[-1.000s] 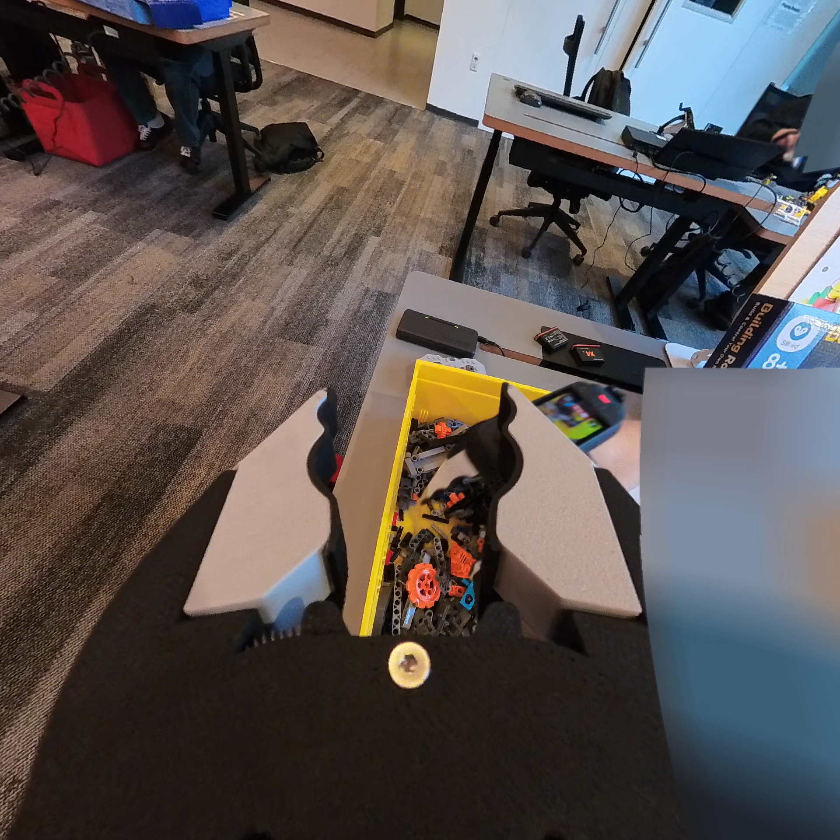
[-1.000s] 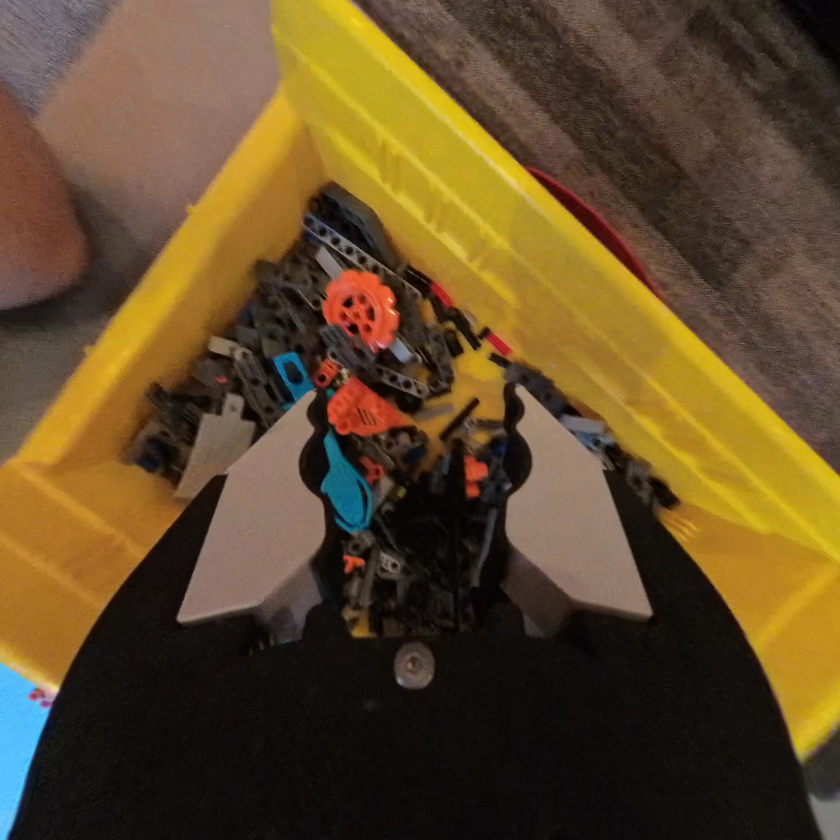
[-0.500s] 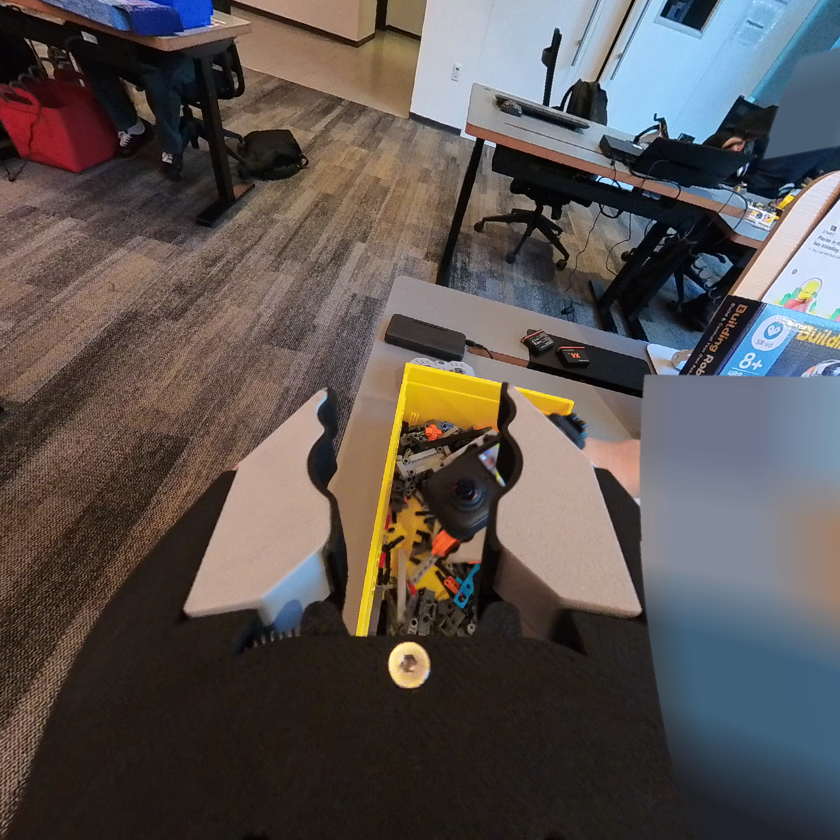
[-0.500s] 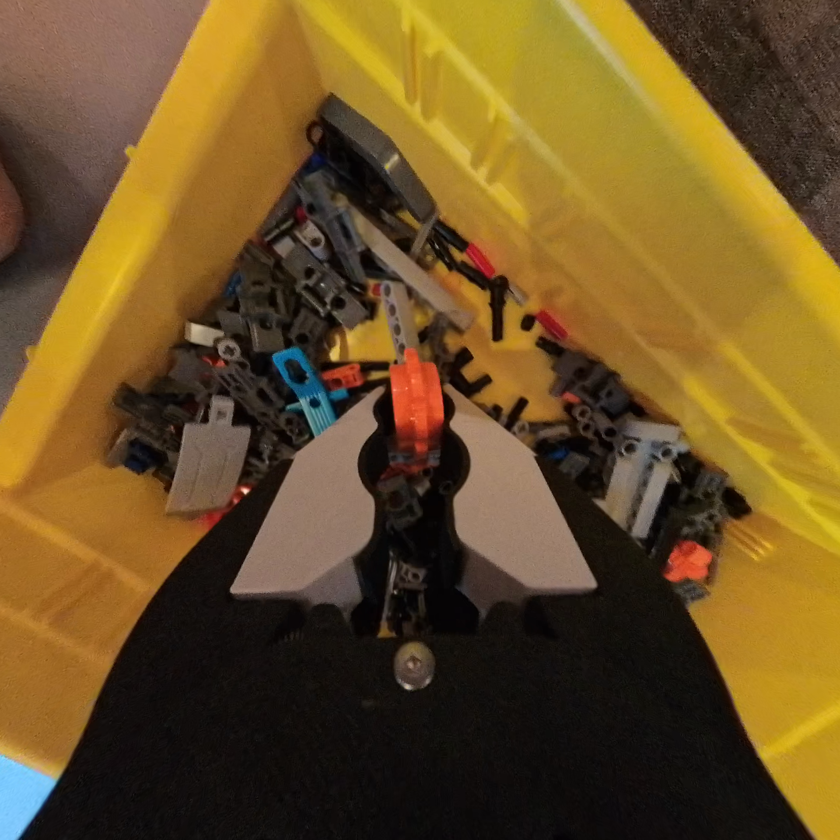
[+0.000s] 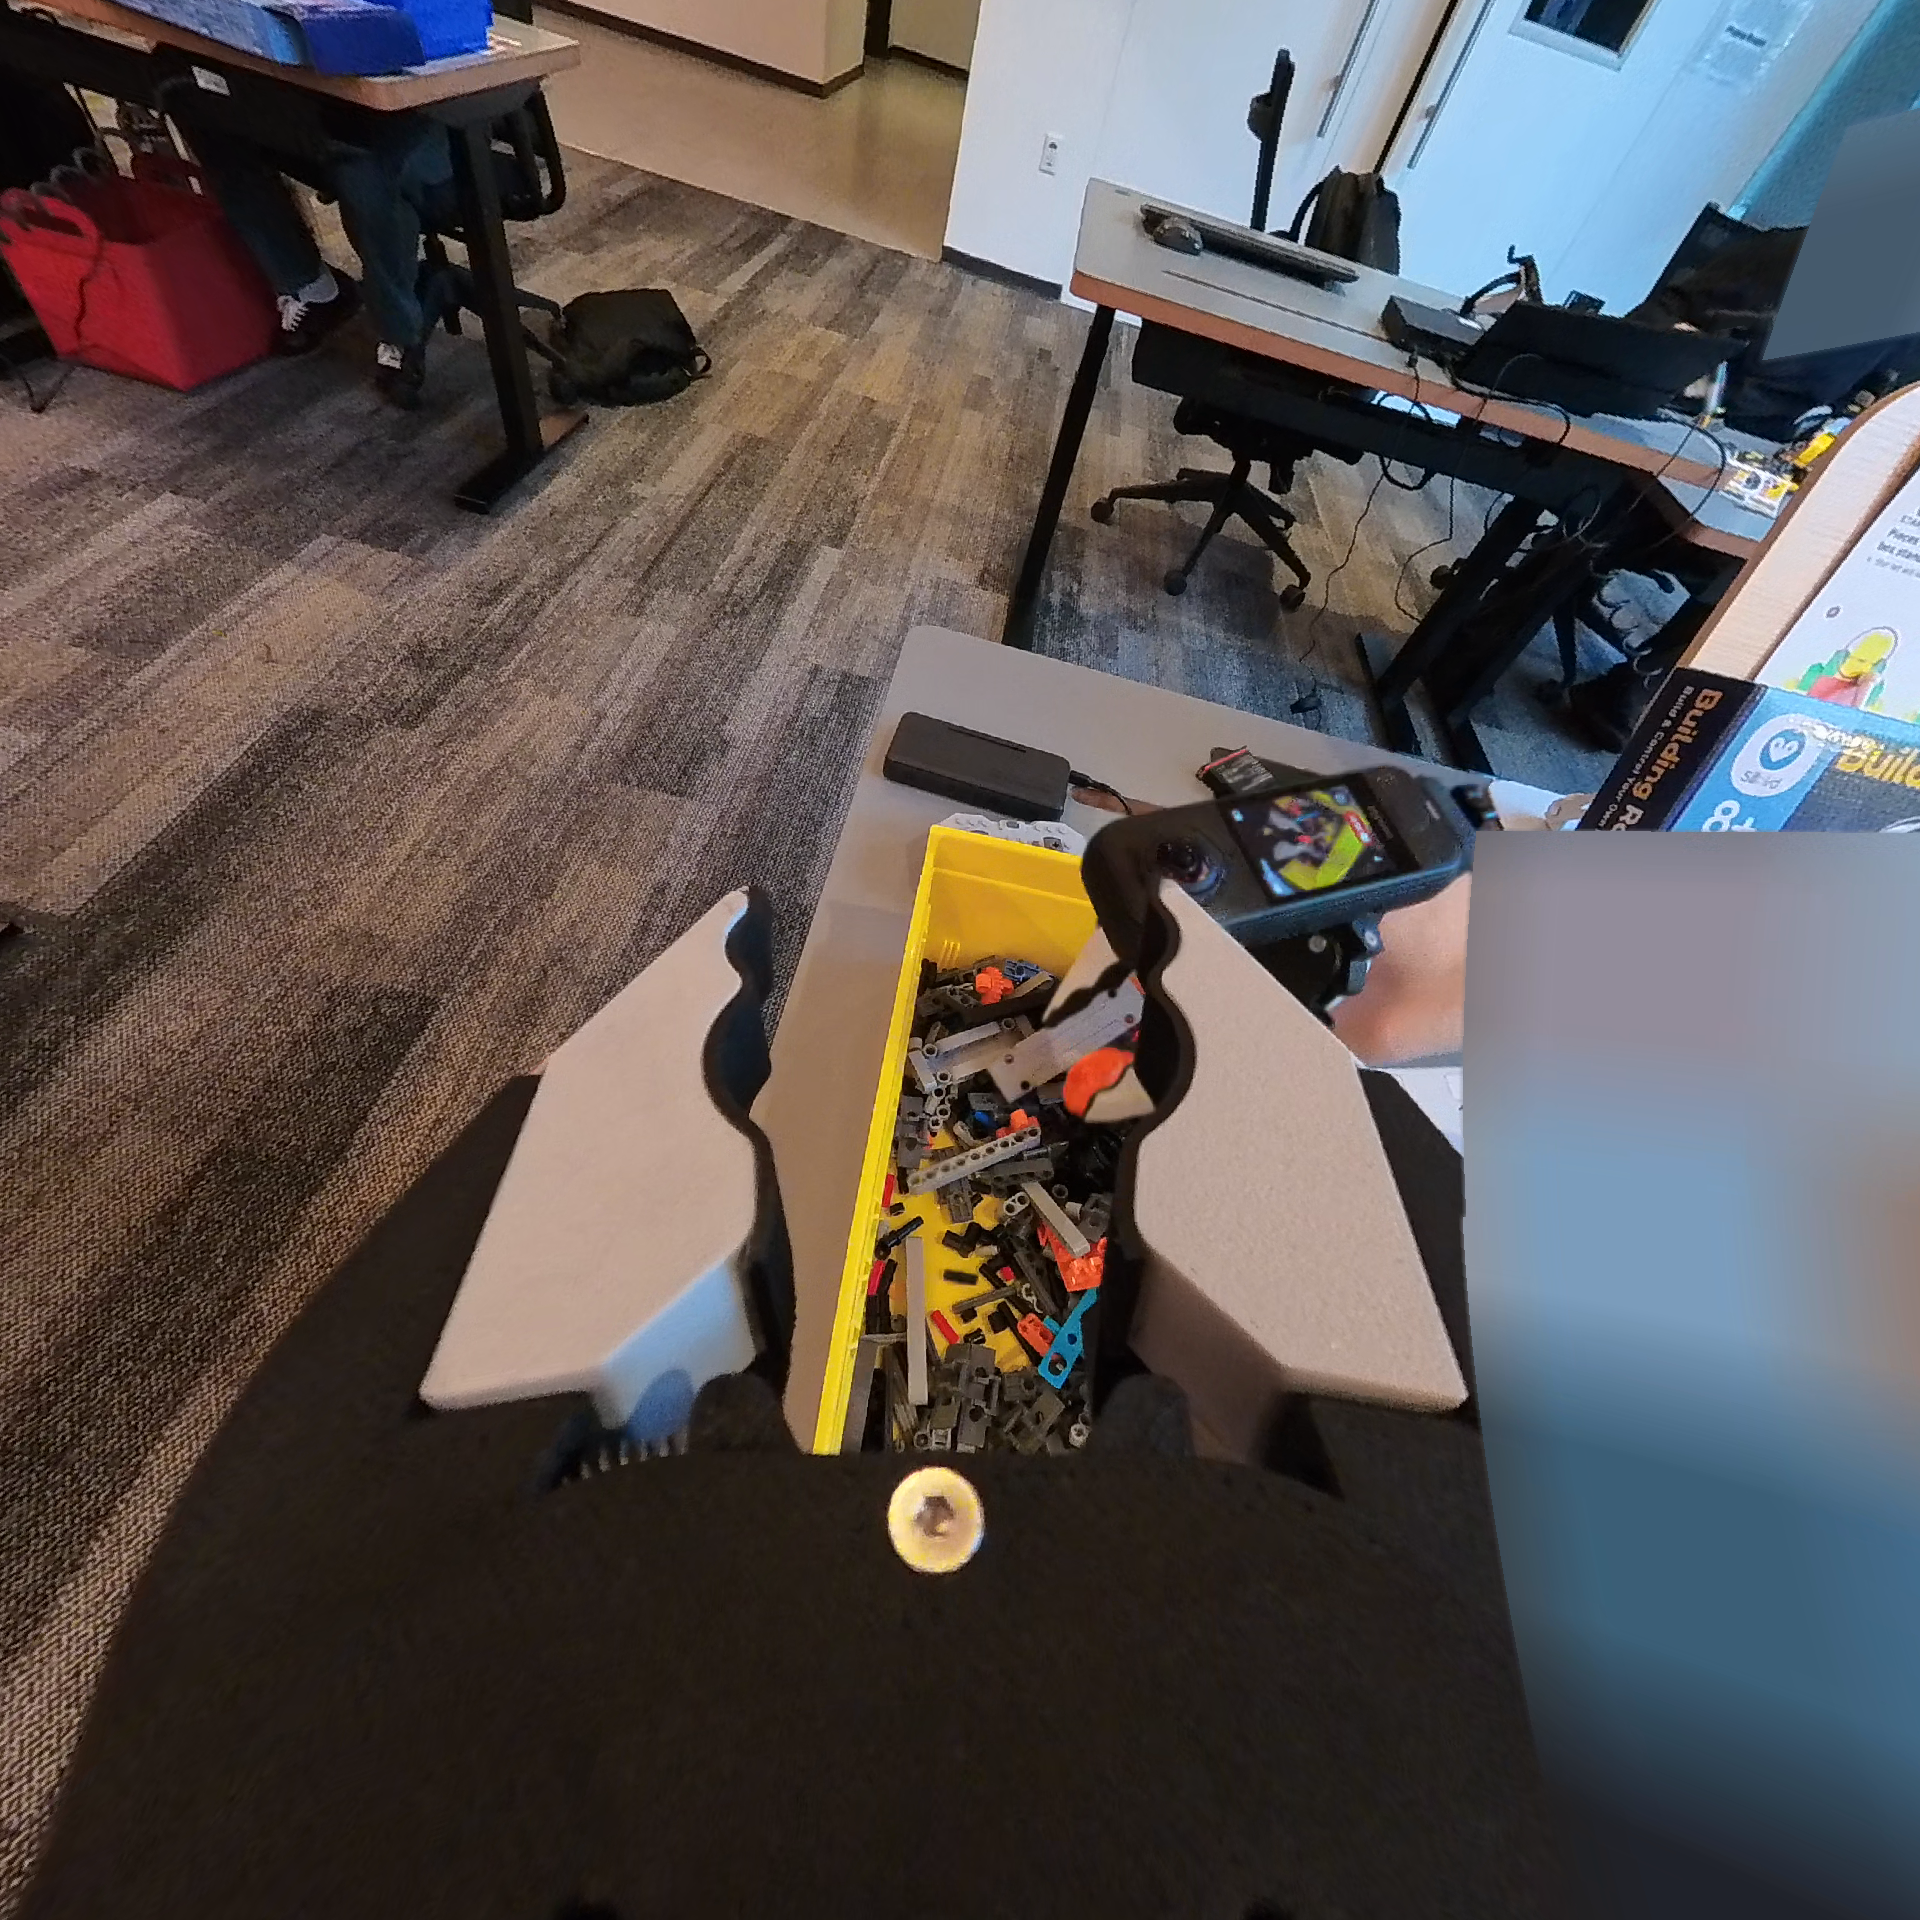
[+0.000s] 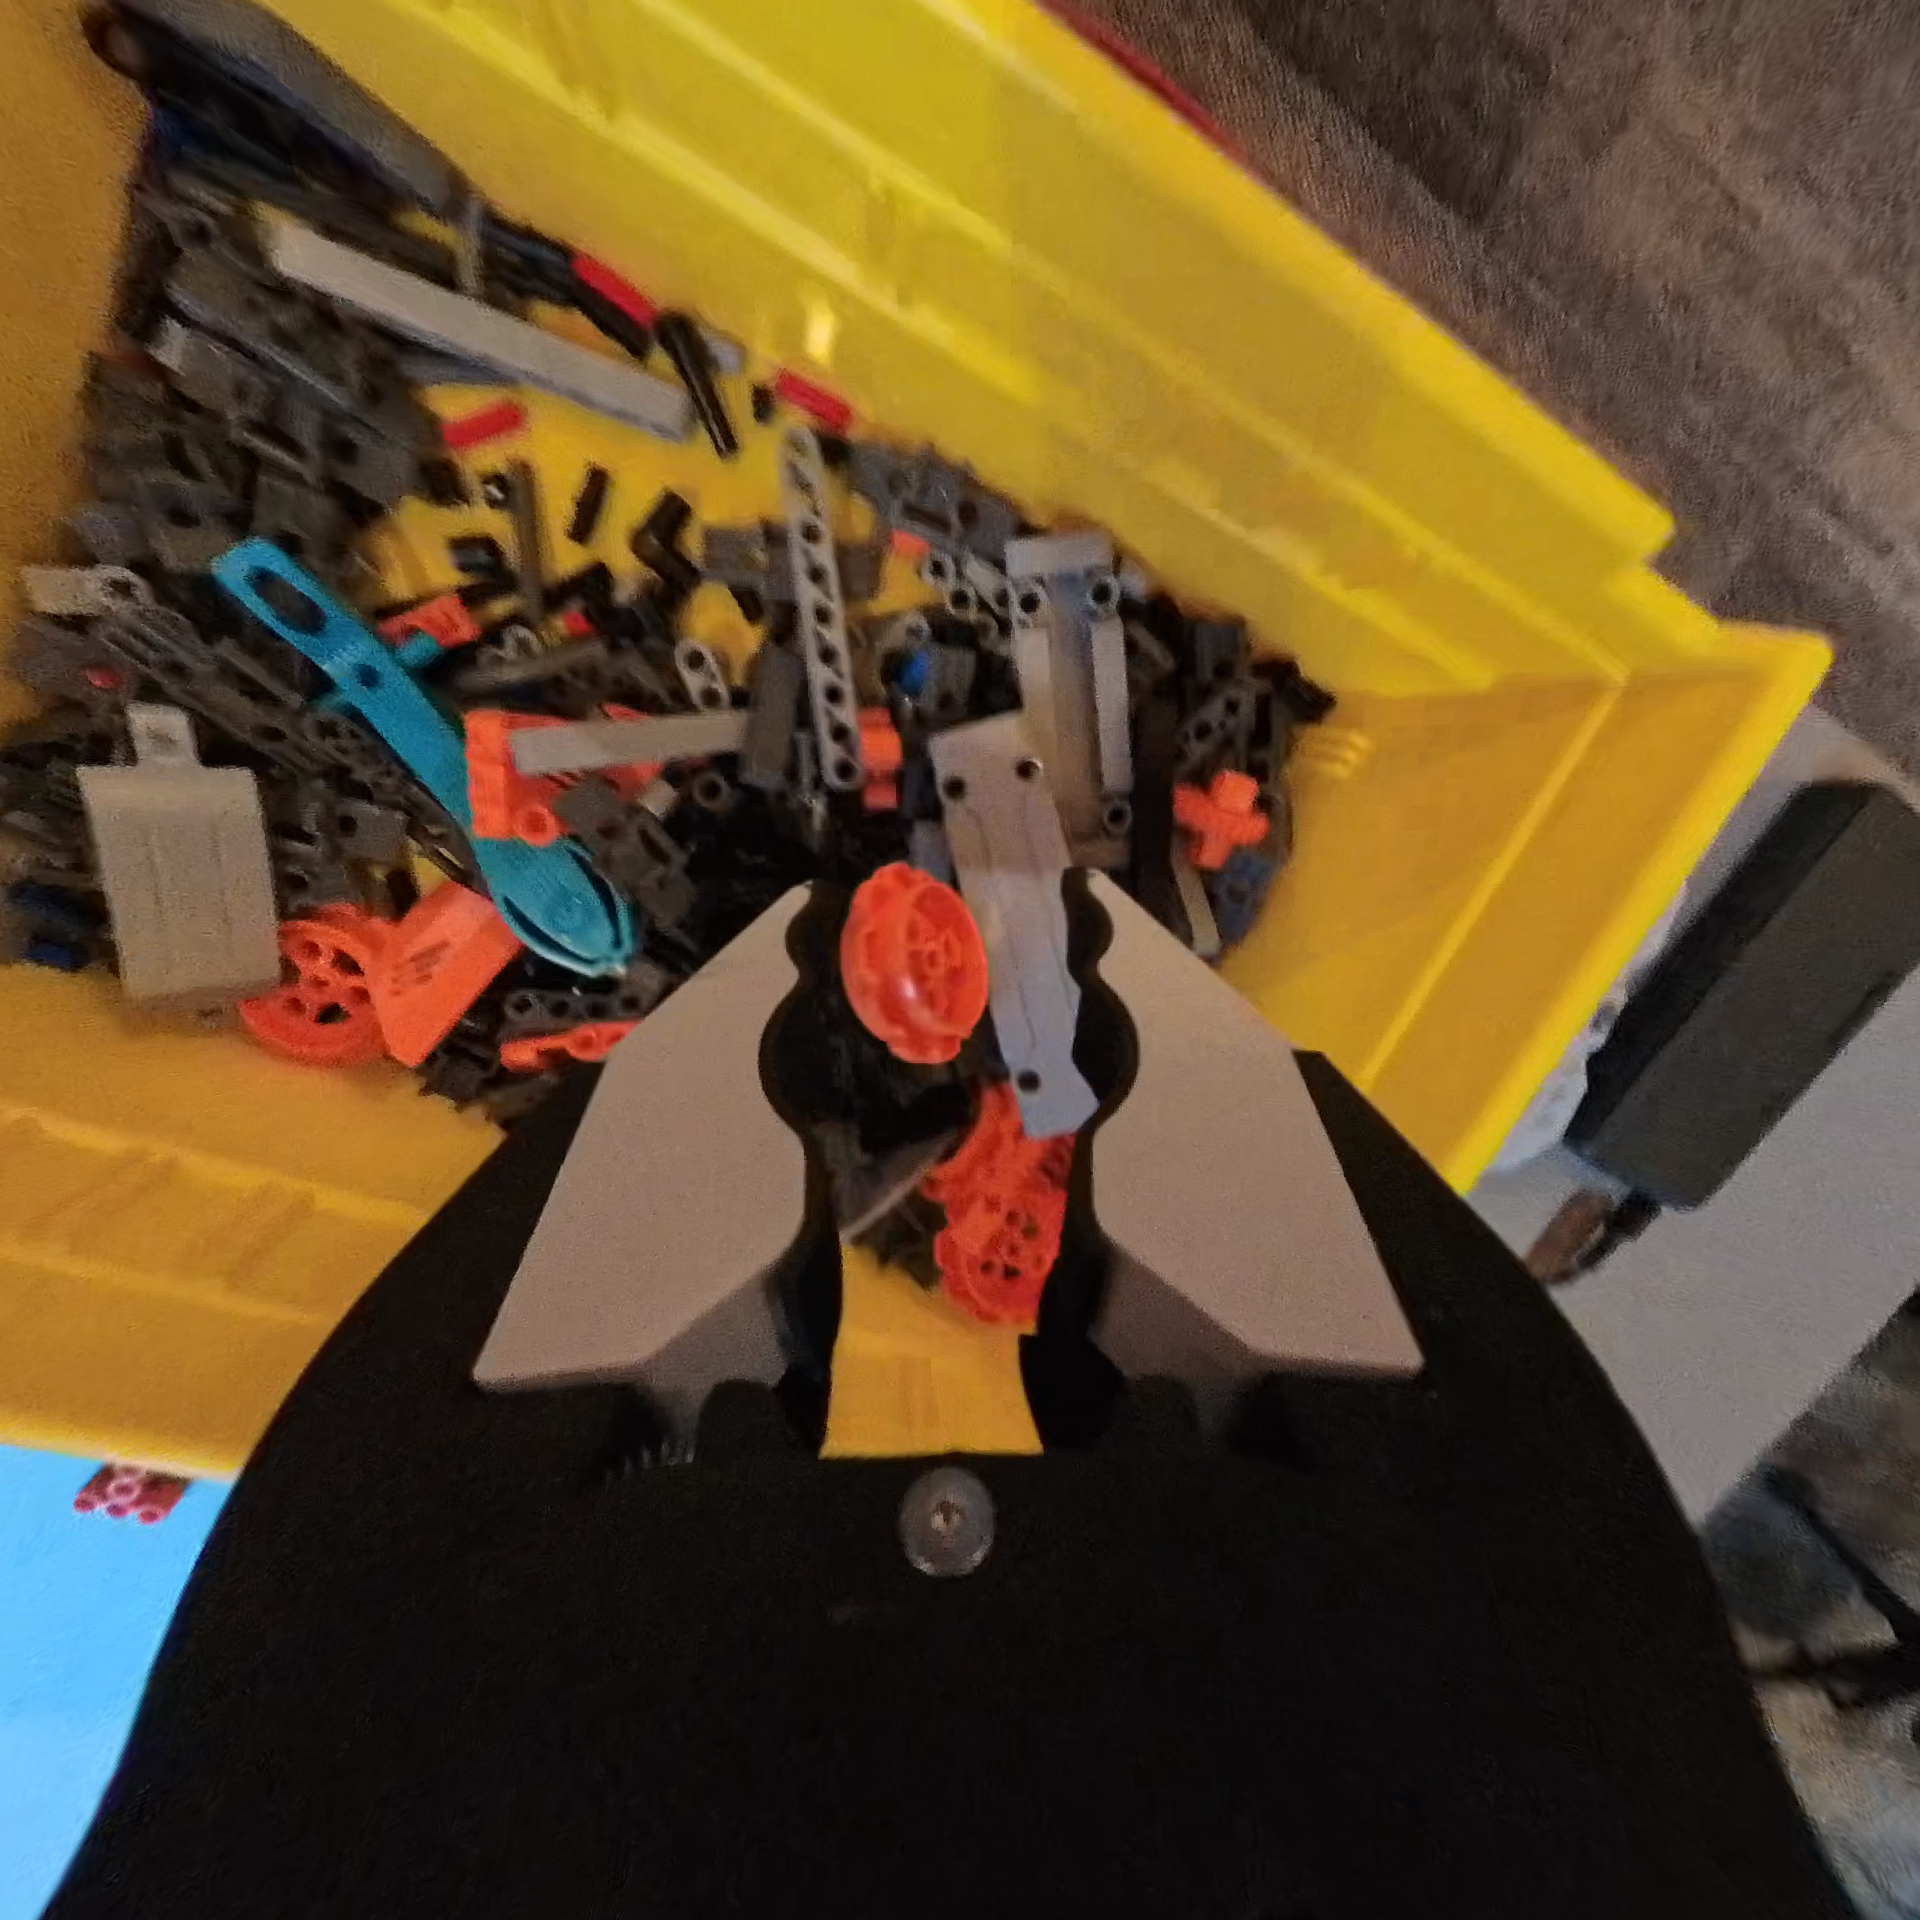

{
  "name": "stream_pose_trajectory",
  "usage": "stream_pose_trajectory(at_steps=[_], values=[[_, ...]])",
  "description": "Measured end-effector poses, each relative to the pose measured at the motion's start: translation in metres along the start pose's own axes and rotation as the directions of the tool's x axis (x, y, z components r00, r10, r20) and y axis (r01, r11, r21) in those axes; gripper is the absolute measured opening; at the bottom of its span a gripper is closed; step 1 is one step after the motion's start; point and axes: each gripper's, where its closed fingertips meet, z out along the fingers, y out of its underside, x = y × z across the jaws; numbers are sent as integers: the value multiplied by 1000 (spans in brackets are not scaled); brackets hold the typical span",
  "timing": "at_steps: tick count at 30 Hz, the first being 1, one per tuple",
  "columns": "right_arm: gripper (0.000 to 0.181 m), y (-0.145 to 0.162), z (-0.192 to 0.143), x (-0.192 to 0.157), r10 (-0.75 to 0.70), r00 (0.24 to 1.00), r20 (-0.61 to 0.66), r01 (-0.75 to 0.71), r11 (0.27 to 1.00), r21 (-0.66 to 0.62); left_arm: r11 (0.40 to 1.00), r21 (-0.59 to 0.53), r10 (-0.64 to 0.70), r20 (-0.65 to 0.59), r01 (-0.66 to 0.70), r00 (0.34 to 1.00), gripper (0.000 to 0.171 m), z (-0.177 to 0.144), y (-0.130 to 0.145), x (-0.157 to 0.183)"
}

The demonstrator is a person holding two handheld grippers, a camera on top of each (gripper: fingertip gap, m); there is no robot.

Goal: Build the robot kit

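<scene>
A yellow bin of loose grey, black and orange building pieces stands on a grey table. My left gripper is open and empty, hovering over the bin's left rim. My right gripper is over the bin and shut on an orange wheel, with a grey panel piece caught beside it against the right finger. Both are lifted clear of the pile. In the left wrist view the right gripper shows farther off with the wheel. A blue blade piece lies in the pile.
A black power bank lies beyond the bin's far end. A printed box stands at the right. A person's hand holds the right gripper. A light blue sheet lies beside the bin. Desks, chairs and a red basket stand on the carpet. Tip to tip, the grippers are about 25 cm apart.
My right gripper went down into the pile, shut on the orange wheel and rose with it and the grey panel. My left gripper stayed open and nearly still.
</scene>
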Motion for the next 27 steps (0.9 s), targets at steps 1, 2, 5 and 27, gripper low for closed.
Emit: stream_pose_trajectory(at_steps=[1,2,5,27], values=[[44,-12,1,-9,-19,999,31,18,999,48,1000,1,0,1,0,1000,68,0,0,0],[44,-23,4,-18,-43,997,62,37,995,88,1000,2,0,0,0,1000,68,0,0,0],[47,-29,29,-30,-119,990,77,117,993,24,1000,-4,3,1,-3,1000,68,1,0,1],[7,1,22,5,-56,998,28,60,987,-147,1000,-11,0,-3,0,1000,68,2,2,0]])
